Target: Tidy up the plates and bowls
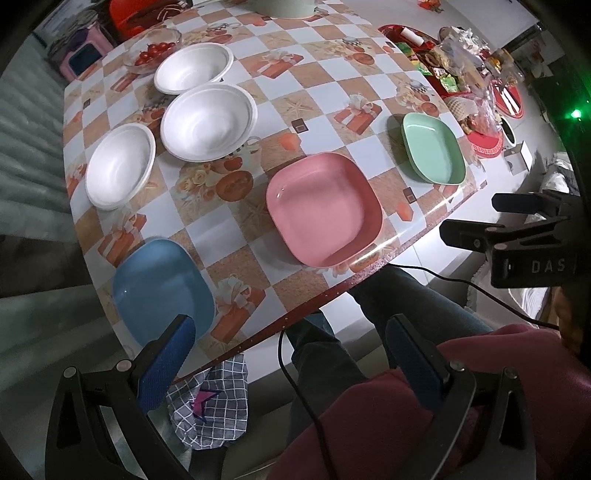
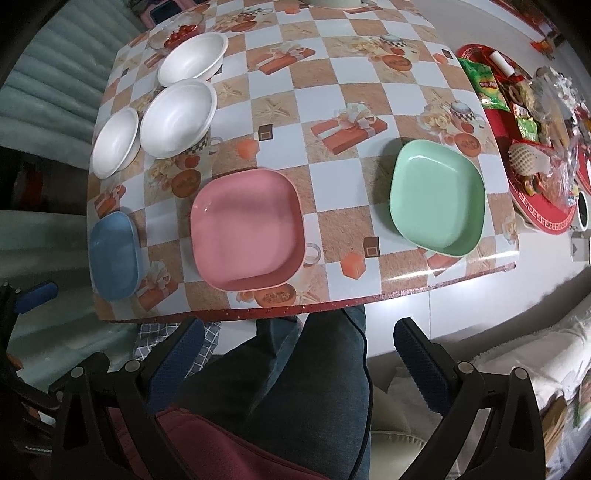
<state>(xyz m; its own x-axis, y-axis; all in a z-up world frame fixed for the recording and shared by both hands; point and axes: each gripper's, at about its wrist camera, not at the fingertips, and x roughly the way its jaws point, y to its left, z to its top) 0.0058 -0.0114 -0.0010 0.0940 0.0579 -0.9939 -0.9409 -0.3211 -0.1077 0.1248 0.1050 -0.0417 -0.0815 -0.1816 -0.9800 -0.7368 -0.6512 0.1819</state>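
Three square plates lie along the table's near edge: a blue plate (image 1: 162,290) (image 2: 112,254) at the left, a pink plate (image 1: 323,208) (image 2: 245,227) in the middle, a green plate (image 1: 432,153) (image 2: 436,197) at the right. Three white bowls (image 1: 208,122) (image 2: 177,118) stand separately behind the blue plate, on the left. My left gripper (image 1: 290,336) hangs open above the table edge, its left finger over the blue plate. My right gripper (image 2: 299,343) is open over the person's lap, short of the table. Both hold nothing.
A glass bowl of cherry tomatoes (image 1: 153,51) (image 2: 179,31) sits at the far left. A red tray (image 2: 532,206) piled with snack packets lies to the right of the table. The person's legs (image 2: 295,387) and a checked cloth (image 1: 210,402) lie below the table edge (image 2: 258,314).
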